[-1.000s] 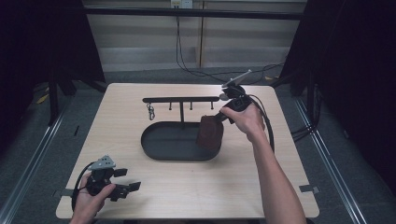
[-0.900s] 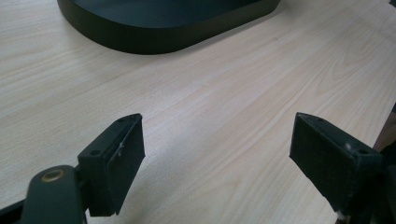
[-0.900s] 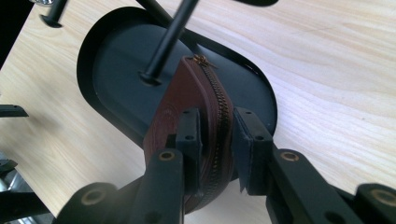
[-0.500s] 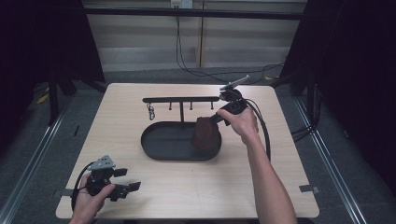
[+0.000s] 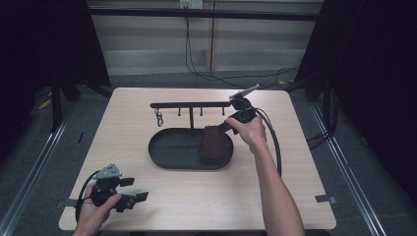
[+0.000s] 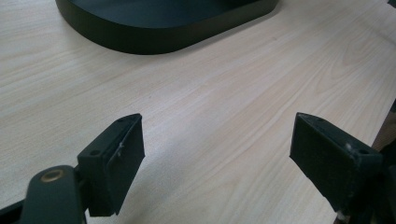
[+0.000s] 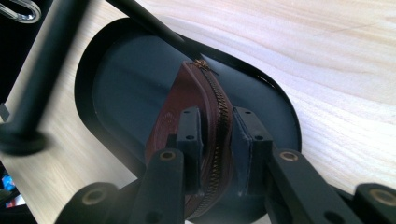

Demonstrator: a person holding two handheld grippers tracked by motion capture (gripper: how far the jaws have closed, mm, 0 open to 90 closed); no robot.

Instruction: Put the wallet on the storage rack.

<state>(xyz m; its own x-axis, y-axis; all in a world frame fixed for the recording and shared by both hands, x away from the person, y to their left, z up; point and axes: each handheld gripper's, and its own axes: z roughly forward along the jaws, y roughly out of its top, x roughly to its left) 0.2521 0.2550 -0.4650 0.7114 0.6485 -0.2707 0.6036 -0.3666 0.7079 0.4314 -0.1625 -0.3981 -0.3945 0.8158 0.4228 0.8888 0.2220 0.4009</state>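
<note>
Lower now: brown zipped pouch [image 7: 205,121]; gripper-clamped [image 7: 215,154]

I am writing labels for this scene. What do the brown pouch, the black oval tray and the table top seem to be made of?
Brown pouch: probably leather or imitation leather, smooth with a faint sheen; its zipper teeth look like brass-coloured metal.
Black oval tray: likely painted or coated metal, matte and even, with a thin raised rim; hard plastic is possible.
Table top: light wood or wood-look laminate, showing printed-looking grain lines and a smooth satin surface.
</note>
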